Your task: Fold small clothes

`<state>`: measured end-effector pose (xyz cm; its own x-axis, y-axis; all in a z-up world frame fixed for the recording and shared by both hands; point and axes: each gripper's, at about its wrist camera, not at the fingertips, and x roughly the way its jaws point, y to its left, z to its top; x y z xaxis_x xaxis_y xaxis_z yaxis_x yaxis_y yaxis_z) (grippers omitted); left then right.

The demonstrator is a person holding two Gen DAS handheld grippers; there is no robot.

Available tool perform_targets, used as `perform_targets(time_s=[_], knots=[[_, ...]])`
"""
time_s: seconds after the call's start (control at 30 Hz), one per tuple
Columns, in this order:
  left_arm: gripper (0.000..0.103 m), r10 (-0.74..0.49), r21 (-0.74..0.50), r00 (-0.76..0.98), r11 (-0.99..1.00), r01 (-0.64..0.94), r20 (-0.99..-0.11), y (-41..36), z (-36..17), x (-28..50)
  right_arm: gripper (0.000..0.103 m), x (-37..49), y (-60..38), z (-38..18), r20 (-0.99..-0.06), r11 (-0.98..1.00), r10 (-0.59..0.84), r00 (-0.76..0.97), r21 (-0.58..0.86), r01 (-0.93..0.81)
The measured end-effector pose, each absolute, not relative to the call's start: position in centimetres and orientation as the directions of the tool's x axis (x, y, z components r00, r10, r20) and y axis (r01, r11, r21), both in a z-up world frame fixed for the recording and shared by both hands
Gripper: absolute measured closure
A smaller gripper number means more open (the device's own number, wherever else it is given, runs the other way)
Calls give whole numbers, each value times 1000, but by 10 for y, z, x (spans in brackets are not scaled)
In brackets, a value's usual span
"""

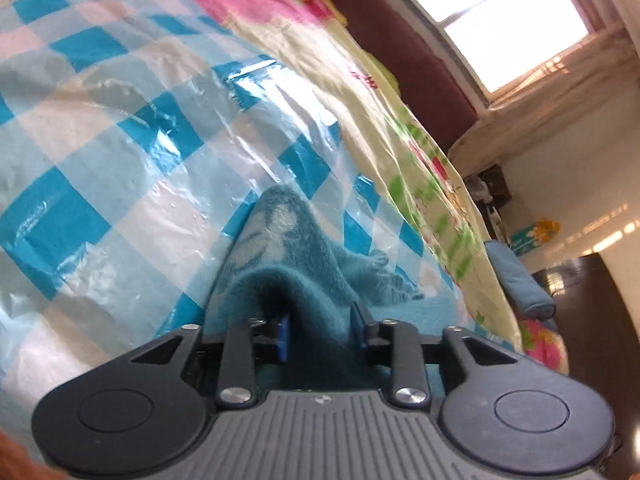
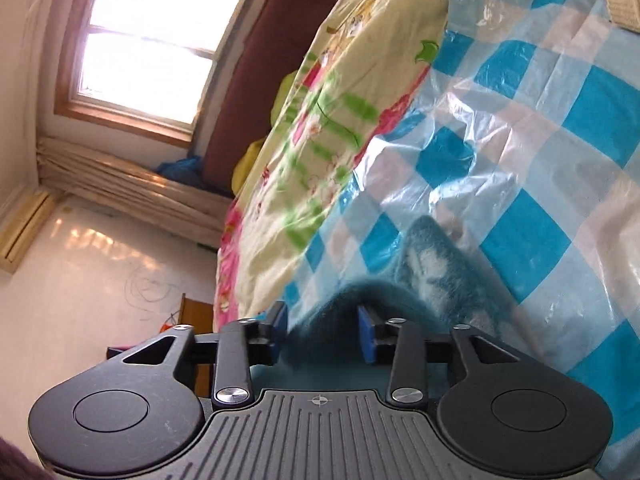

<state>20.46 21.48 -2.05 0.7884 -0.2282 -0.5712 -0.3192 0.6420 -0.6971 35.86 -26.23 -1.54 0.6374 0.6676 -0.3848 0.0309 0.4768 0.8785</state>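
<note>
A small teal fleece garment (image 1: 288, 248) with pale patches lies on a blue-and-white checked plastic sheet (image 1: 120, 140). My left gripper (image 1: 322, 332) is shut on a fold of it; the cloth bunches up between the blue pads (image 1: 283, 338) and drapes forward. In the right wrist view the same teal garment (image 2: 440, 276) runs from my right gripper (image 2: 324, 340) out onto the checked sheet (image 2: 540, 140). The right gripper is shut on another fold of it, with blue pads (image 2: 366, 336) on either side of the cloth.
A yellow floral quilt (image 1: 400, 120) lies beyond the checked sheet, also in the right wrist view (image 2: 320, 120). A dark red headboard (image 1: 400, 40) and a bright window (image 2: 160, 40) stand behind. A blue pillow (image 1: 520, 280) lies at the bed's edge.
</note>
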Motion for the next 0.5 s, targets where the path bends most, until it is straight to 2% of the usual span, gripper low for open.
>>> perform_targets(time_s=[0.03,0.1,0.3,0.5], knots=[[66,-216,-685,789,654,-320,-575,214,-19,203,50,355,-265,-14,-390,500,662,640,866,10],[63,-200,-676,794,663,-322,-575,214,-15,198,45,349,-270,-9,-403,553,643,651,832,-32],[49,-106,-653,835,679,-335,-539,220,4,171,44,337,-262,-4,-519,746,554,651,657,-112],[47,-82,-591,817,731,-341,-571,210,4,159,47,338,-224,-6,-624,881,455,635,420,-218]])
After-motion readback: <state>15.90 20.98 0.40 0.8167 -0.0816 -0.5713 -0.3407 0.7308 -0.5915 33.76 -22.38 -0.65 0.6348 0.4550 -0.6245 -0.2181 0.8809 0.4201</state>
